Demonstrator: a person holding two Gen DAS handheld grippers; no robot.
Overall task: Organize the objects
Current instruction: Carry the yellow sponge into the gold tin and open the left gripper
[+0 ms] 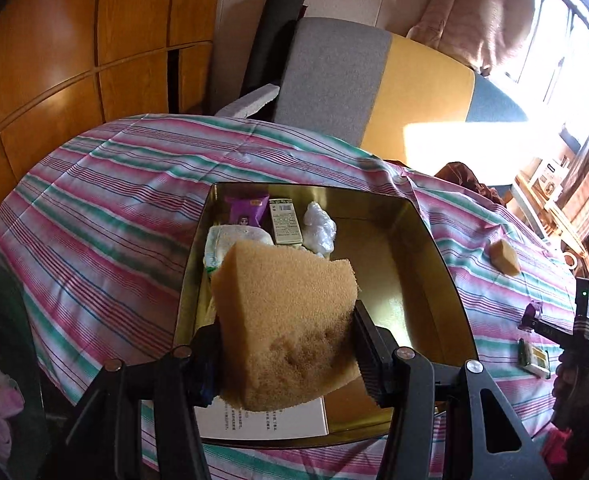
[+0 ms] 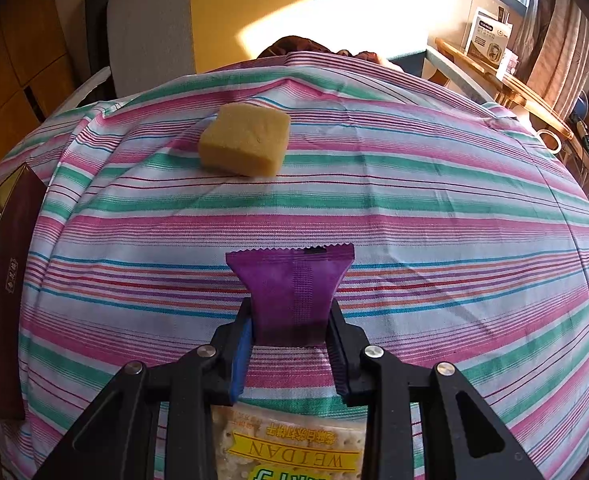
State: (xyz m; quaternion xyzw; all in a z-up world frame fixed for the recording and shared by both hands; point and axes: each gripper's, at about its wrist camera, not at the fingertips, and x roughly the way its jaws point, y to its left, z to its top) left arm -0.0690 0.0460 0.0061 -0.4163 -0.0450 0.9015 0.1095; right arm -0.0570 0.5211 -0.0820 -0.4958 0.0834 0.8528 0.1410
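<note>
My left gripper (image 1: 288, 344) is shut on a big tan sponge (image 1: 286, 320), held above the gold tin box (image 1: 434, 248). Inside the box lie a purple snack packet (image 1: 246, 210), a small carton (image 1: 286, 220), a crumpled clear bag (image 1: 318, 230), a white wrapped pack (image 1: 224, 244) and a white paper (image 1: 262, 420). My right gripper (image 2: 290, 326) is shut on a purple snack packet (image 2: 292, 284) just above the striped cloth (image 2: 414, 220). A cracker pack (image 2: 290, 444) lies under its fingers. A second sponge (image 2: 244, 144) rests farther back on the cloth.
The box's dark outer wall (image 2: 10, 280) stands at the left edge of the right wrist view. A sofa (image 1: 354, 76) sits behind the table, wooden cabinets (image 1: 74, 40) to the left, a cluttered shelf (image 2: 494, 64) to the right. A small green box (image 1: 534, 358) lies by the right gripper's body (image 1: 578, 332).
</note>
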